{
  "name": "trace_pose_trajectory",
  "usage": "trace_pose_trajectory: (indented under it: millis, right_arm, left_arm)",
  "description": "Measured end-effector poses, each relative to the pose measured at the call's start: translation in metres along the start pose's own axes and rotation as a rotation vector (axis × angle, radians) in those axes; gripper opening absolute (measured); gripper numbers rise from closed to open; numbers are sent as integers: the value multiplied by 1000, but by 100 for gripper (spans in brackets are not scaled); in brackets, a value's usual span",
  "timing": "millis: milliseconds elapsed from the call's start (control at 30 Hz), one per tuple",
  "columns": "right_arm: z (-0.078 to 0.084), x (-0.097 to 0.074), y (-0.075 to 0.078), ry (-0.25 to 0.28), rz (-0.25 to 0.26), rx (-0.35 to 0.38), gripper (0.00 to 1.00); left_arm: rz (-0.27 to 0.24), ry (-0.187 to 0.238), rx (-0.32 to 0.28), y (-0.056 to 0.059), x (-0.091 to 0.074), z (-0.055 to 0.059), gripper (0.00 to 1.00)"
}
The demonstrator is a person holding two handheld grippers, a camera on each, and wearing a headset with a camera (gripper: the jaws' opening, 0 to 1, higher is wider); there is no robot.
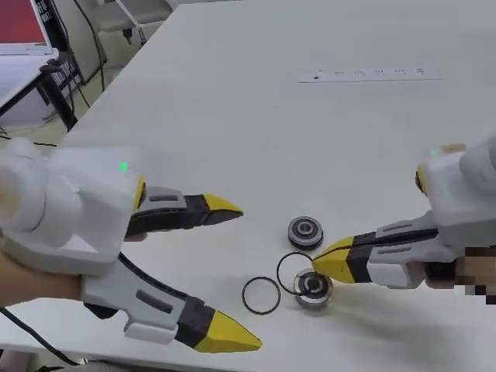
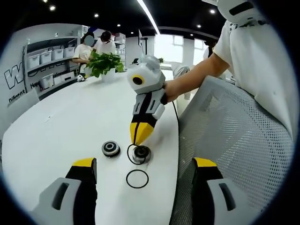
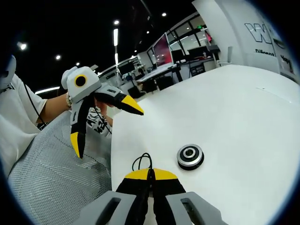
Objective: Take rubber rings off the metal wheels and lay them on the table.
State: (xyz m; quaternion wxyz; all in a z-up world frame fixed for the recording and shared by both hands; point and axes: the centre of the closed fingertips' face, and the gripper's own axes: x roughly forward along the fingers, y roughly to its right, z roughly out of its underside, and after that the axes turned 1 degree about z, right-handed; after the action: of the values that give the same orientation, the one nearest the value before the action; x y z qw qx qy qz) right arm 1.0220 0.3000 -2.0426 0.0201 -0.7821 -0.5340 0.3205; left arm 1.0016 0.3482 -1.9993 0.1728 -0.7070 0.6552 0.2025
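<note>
White table (image 1: 232,93) — left gripper (image 1: 240,274) splayed wide, right gripper (image 1: 322,261) tipped down, pinched on rubber ring (image 1: 278,273).

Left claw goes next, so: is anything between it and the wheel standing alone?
Nothing visible. The open left claw faces bare table up to that wheel; the loose ring lies flat just beside that line.

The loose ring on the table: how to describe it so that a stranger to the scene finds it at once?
On the white table, find the two metal wheels near the front edge. Just left of the nearer wheel a thin black ring lies flat. Unlike the second ring, pinched by the right gripper beside that wheel, it lies free and alone.
</note>
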Motion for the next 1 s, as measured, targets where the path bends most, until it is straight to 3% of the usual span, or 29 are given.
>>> trace_pose_trajectory:
  millis: [267,600,833,1000]
  right_arm:
    - [0,10,-5,-44,-25,-45,0]
    - [1,28,-12,-104,-67,-91,0]
    - [14,33,-6,-198,-37,-156,0]
    - [12,34,-4,-210,-31,-187,0]
  left_arm:
    - [-38,15,-46,8,-13,7,84]
    - [-108,58,-112,8,-30,12,83]
    - [-120,64,-127,7,-31,13,83]
    - [-121,72,-133,6,-29,12,83]
